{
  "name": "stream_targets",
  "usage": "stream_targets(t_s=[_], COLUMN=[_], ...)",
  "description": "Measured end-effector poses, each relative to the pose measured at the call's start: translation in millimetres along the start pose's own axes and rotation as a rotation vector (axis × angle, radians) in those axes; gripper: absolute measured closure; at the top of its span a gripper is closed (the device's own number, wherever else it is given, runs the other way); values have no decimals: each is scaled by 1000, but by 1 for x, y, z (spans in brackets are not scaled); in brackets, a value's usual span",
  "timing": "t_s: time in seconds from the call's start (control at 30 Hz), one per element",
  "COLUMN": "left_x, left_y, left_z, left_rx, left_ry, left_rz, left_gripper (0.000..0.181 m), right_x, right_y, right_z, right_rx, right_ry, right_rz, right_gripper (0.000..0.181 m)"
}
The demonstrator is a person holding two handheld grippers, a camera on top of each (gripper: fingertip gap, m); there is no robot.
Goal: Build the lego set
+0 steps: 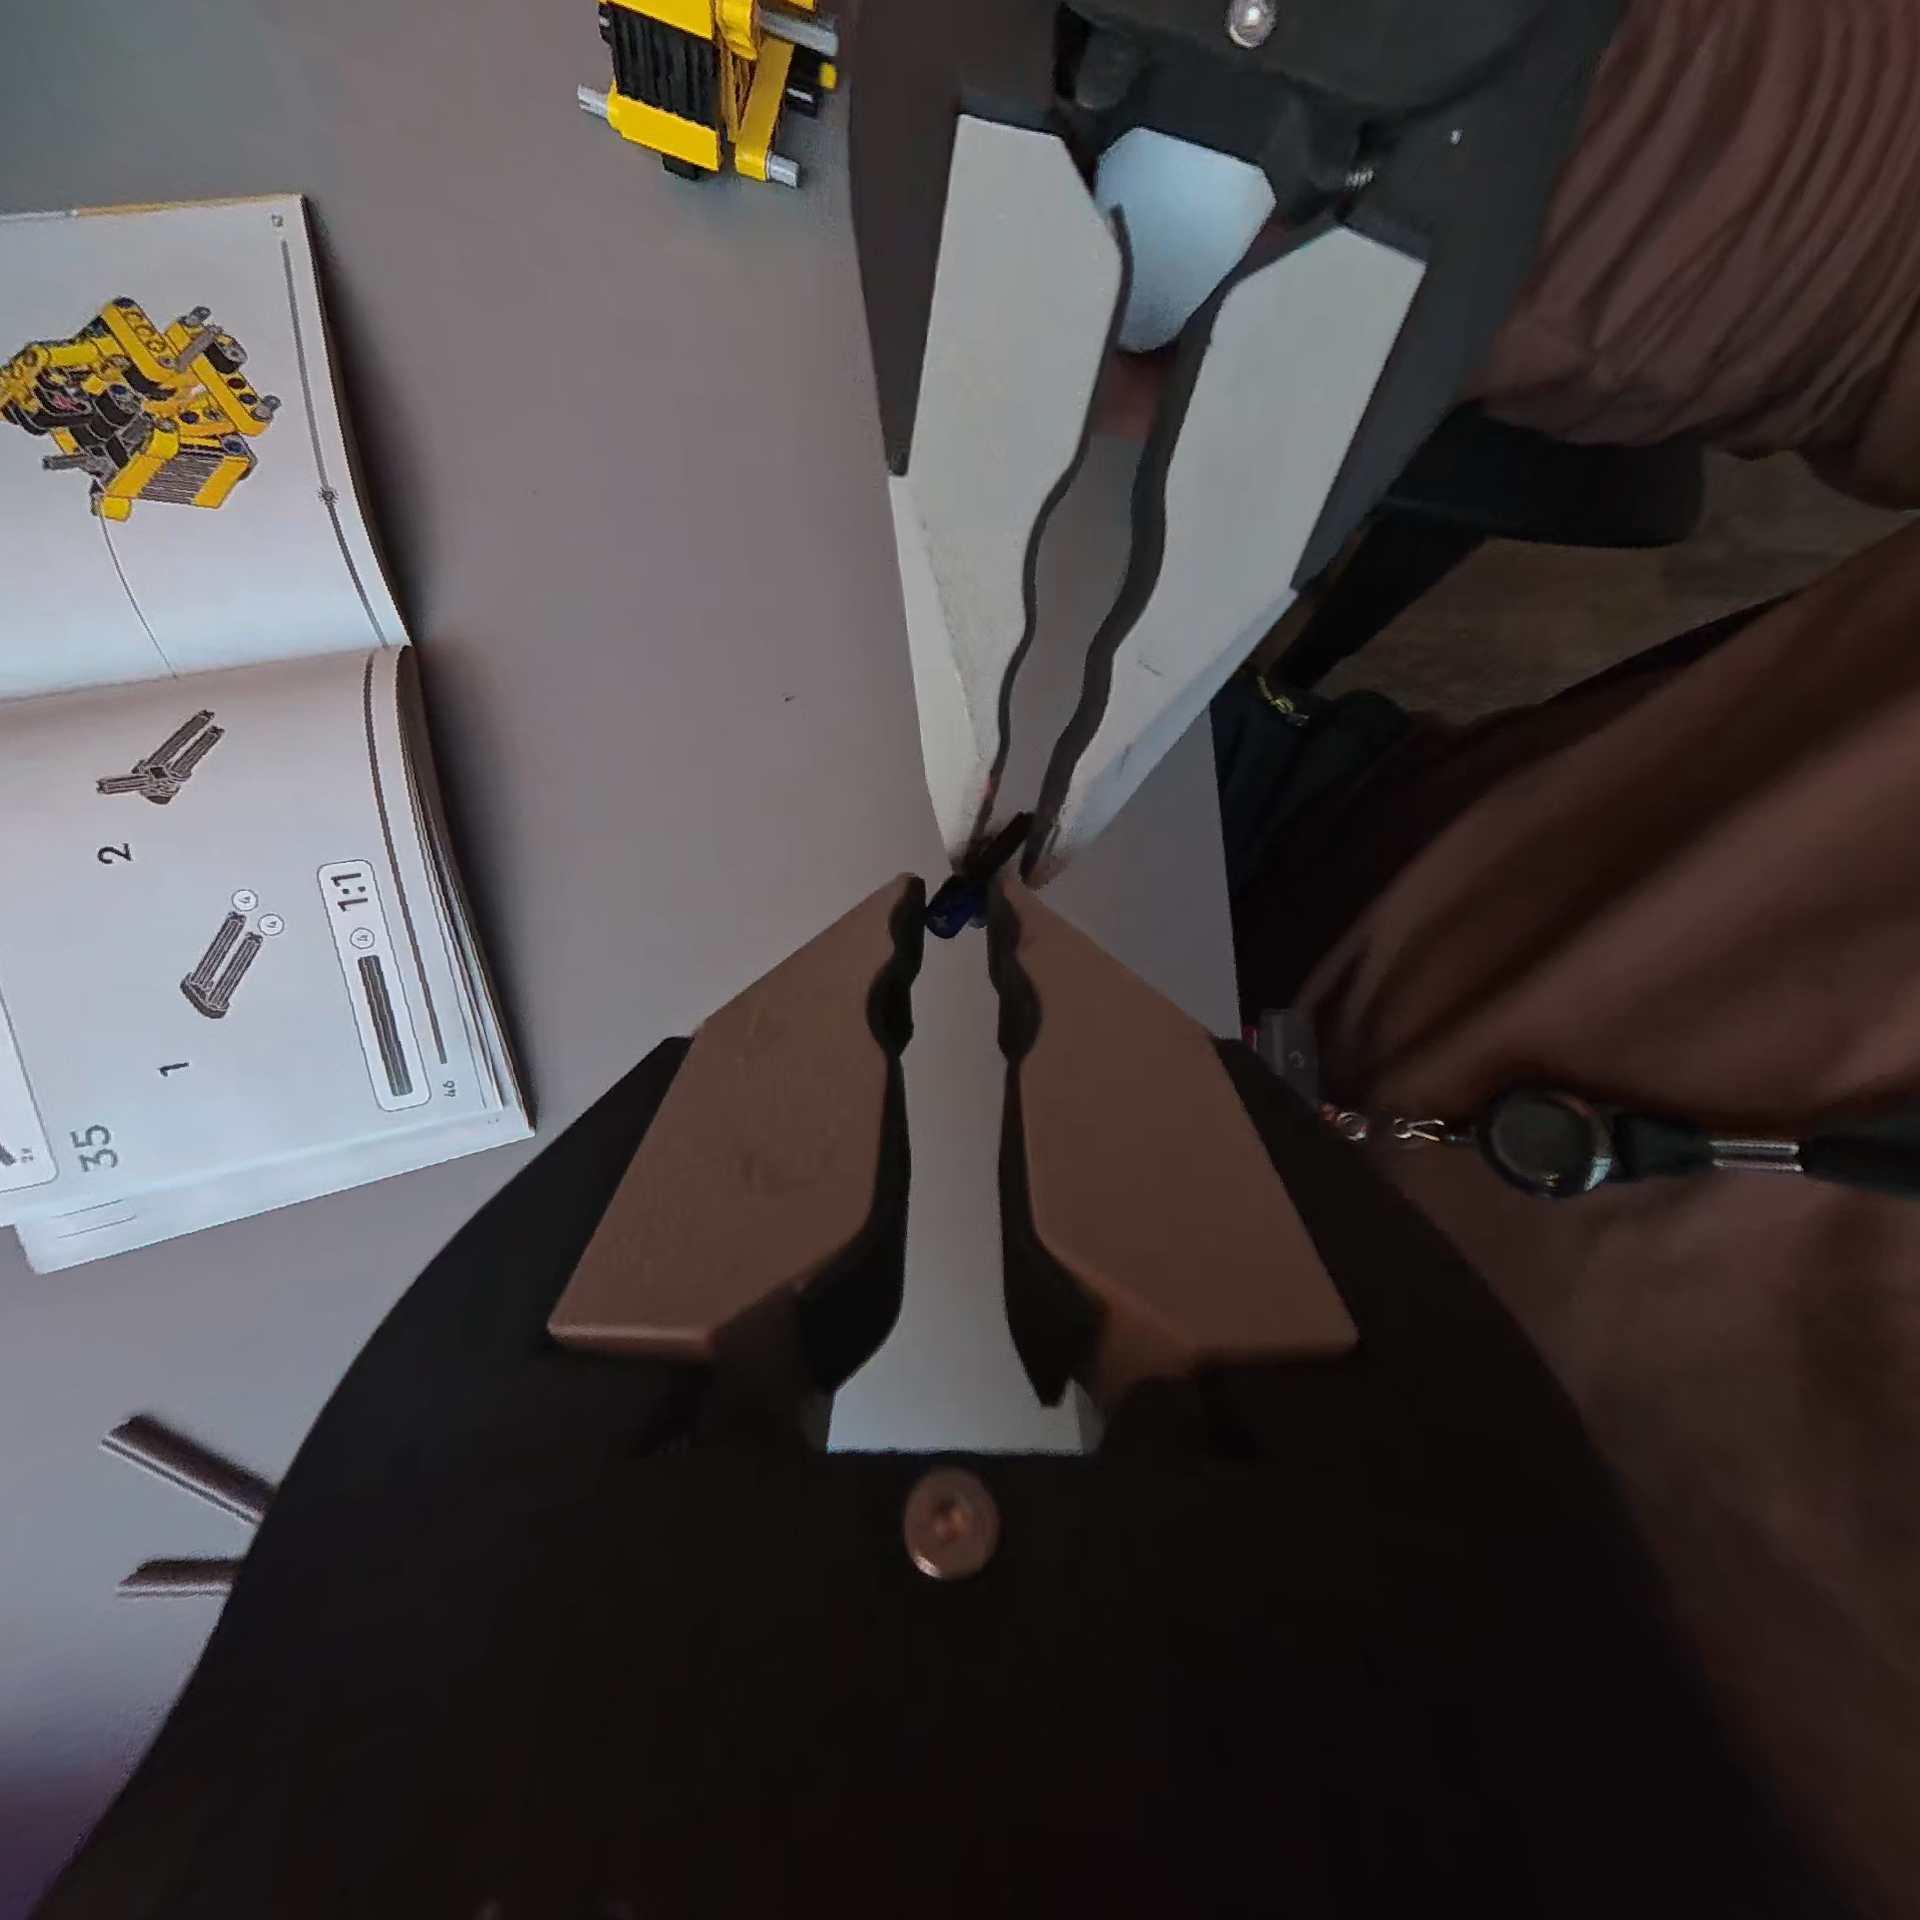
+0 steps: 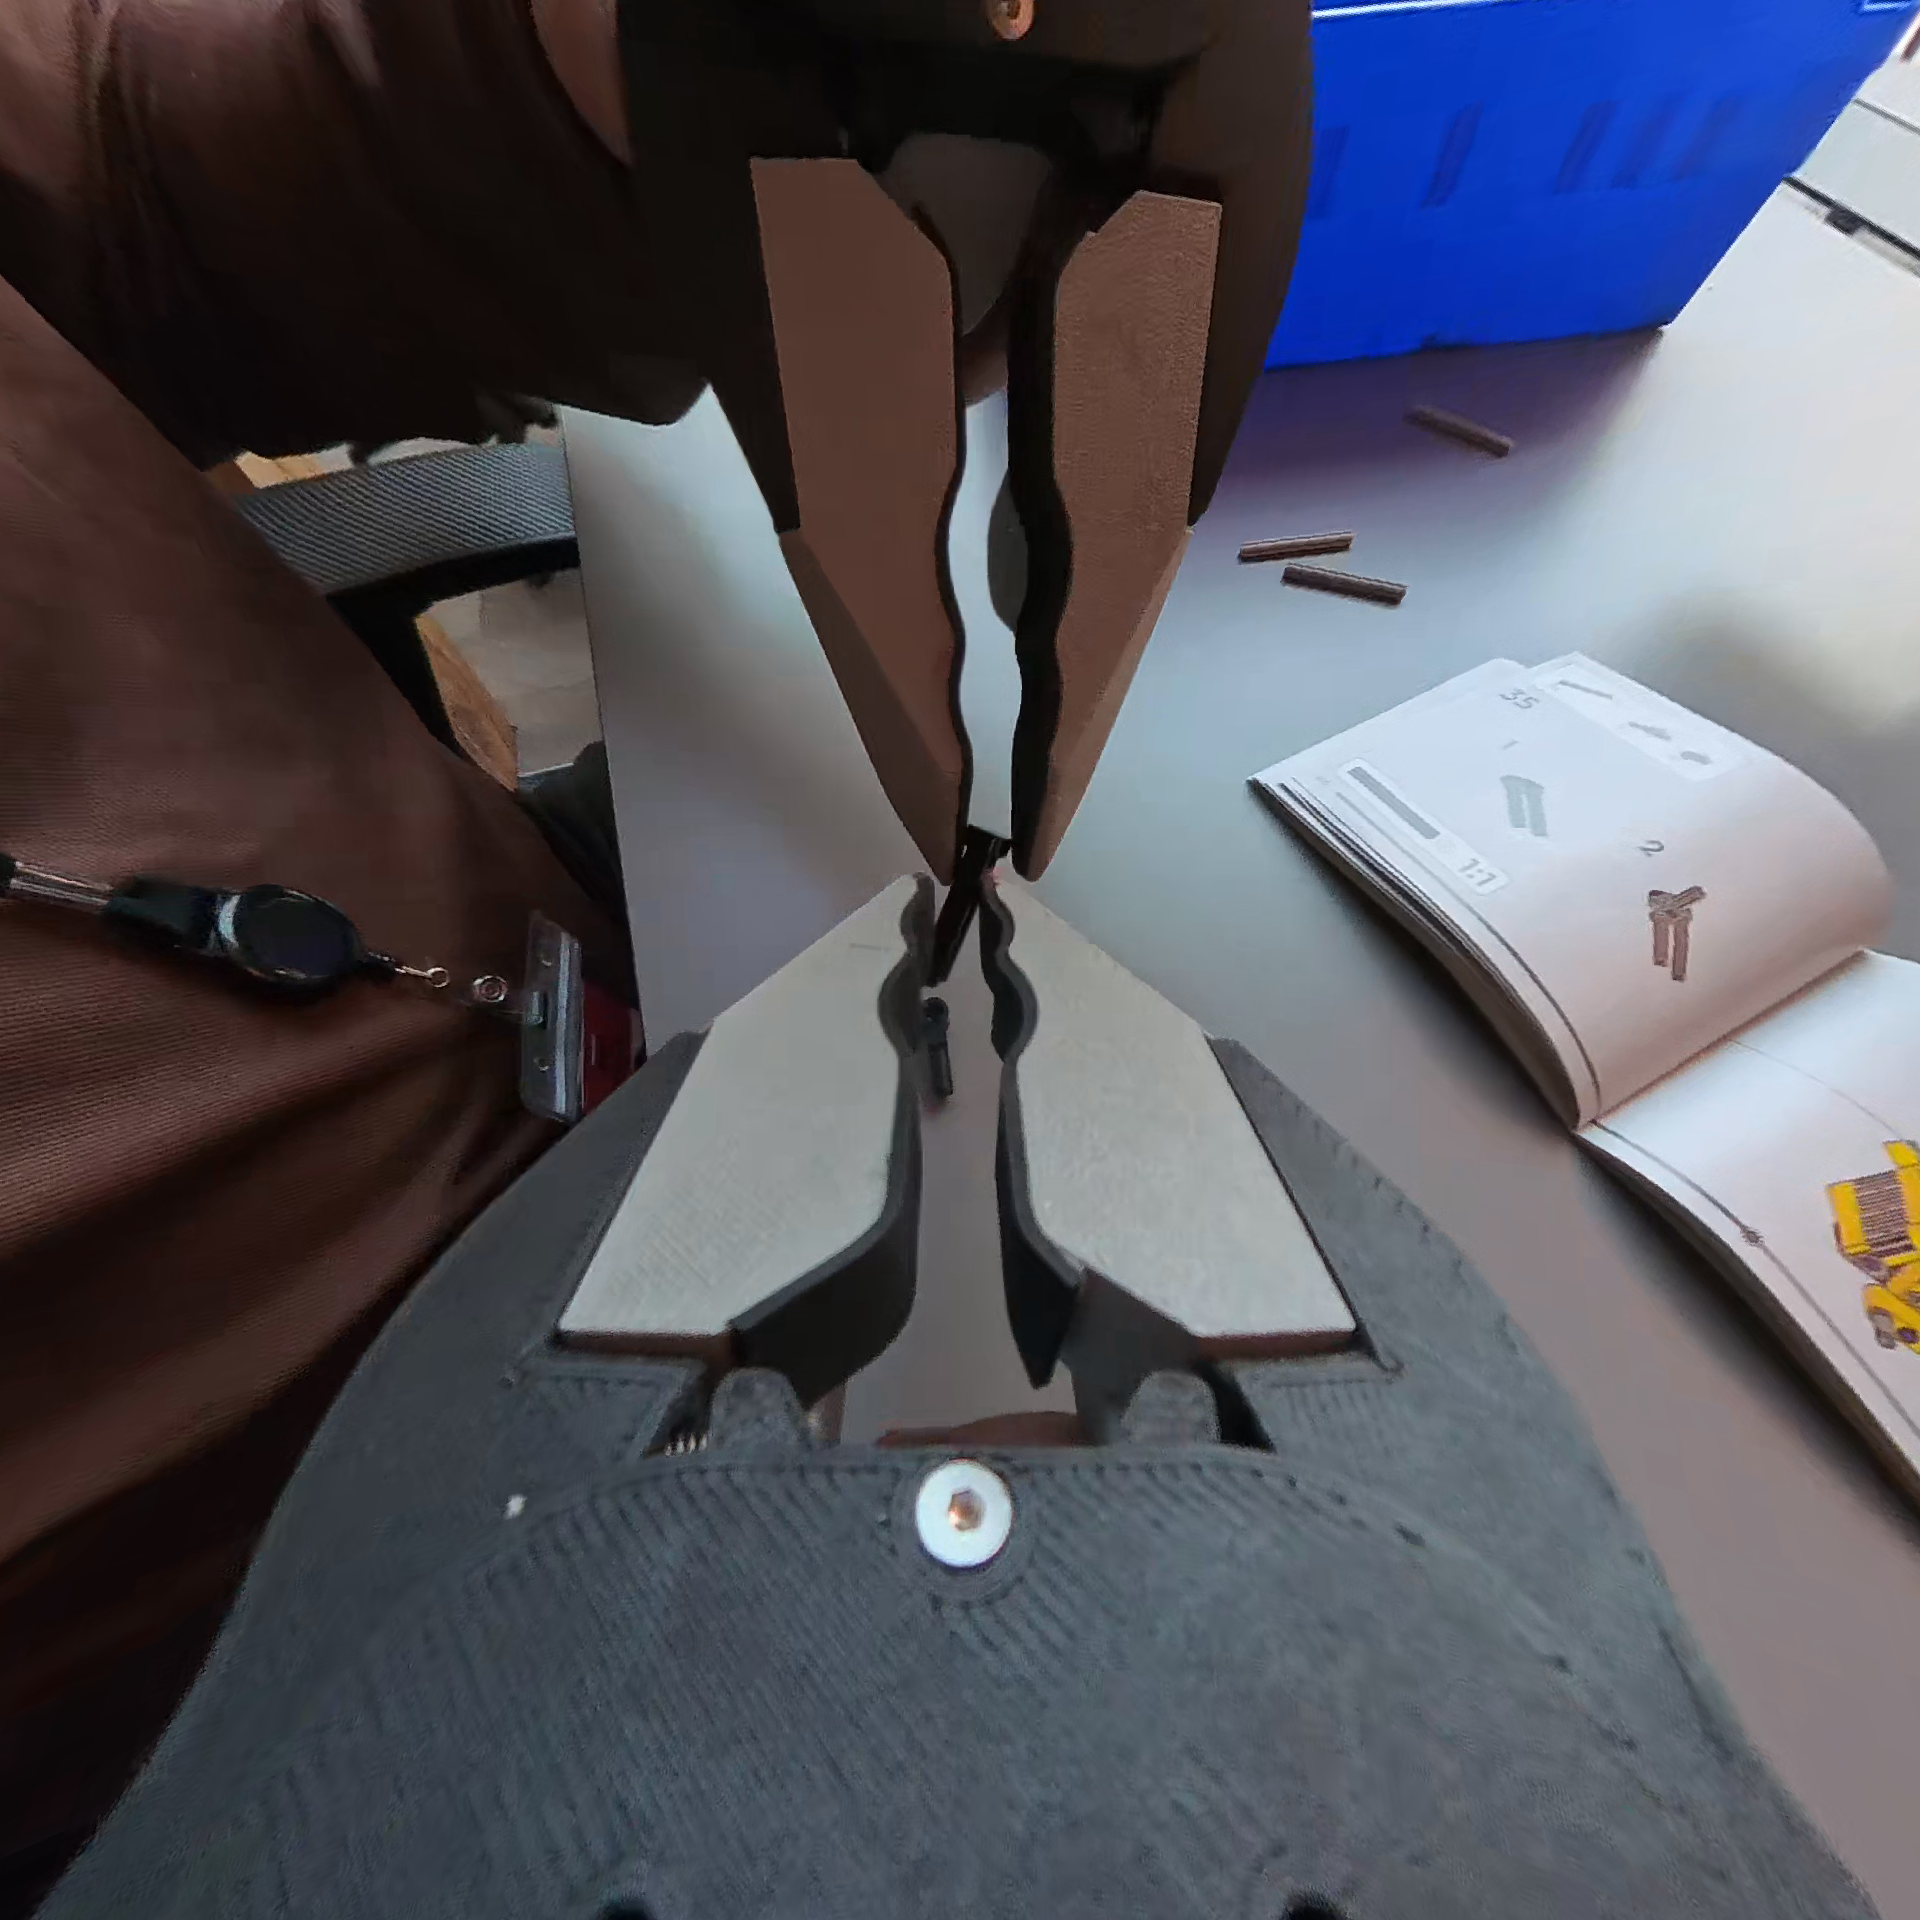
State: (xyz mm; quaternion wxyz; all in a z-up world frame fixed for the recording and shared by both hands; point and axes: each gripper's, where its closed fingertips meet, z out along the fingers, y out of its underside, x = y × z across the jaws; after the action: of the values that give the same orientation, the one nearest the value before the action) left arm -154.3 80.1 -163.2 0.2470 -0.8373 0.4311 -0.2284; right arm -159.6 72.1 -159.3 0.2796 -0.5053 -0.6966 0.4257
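The two tongs meet tip to tip above the near edge of the grey tabletop (image 1: 644, 520), close in front of the person's brown shirt (image 1: 1662, 1455); the edge runs just beside the tips, with a chair and floor showing past it. Away from the edge the surface is open — the booklet (image 1: 208, 727) lies spread well to one side, the yellow model (image 1: 707, 83) sits farther out, and a few dark axles (image 2: 1340, 582) lie loose near a blue bin (image 2: 1558, 187).

The left tongs (image 1: 956, 914), brown-faced, are nearly closed at the tips and pinch a small blue piece (image 1: 954, 916). The right tongs (image 2: 951, 935), white-faced, point straight at them; in the right wrist view a thin black piece (image 2: 961, 904) spans from the brown tips into the white ones, which seem to clench its end — the grip itself is too small to make out for sure. A short black pin (image 2: 935, 1044) shows farther back between the white fingers (image 2: 769, 1143); I cannot tell whether it is held or lies below.

The pieces are tiny and dark, slightly blurred. A badge reel (image 2: 281, 935) hangs on the shirt beside the tongs.
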Motion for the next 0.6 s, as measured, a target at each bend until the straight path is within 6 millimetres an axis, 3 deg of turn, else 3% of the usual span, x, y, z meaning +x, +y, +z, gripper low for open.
stream_targets(t_s=[0.3, 0.6], left_x=[2, 4], left_y=[0, -4], left_z=[2, 0], left_rx=[-40, 0], left_ry=[8, 39], left_rz=[-56, -80], left_gripper=[172, 168], right_x=[0, -2], right_y=[2, -1], right_z=[-1, -10], right_rx=[11, 151], right_ry=[4, -100], right_rz=[-6, 99], right_gripper=[179, 180])
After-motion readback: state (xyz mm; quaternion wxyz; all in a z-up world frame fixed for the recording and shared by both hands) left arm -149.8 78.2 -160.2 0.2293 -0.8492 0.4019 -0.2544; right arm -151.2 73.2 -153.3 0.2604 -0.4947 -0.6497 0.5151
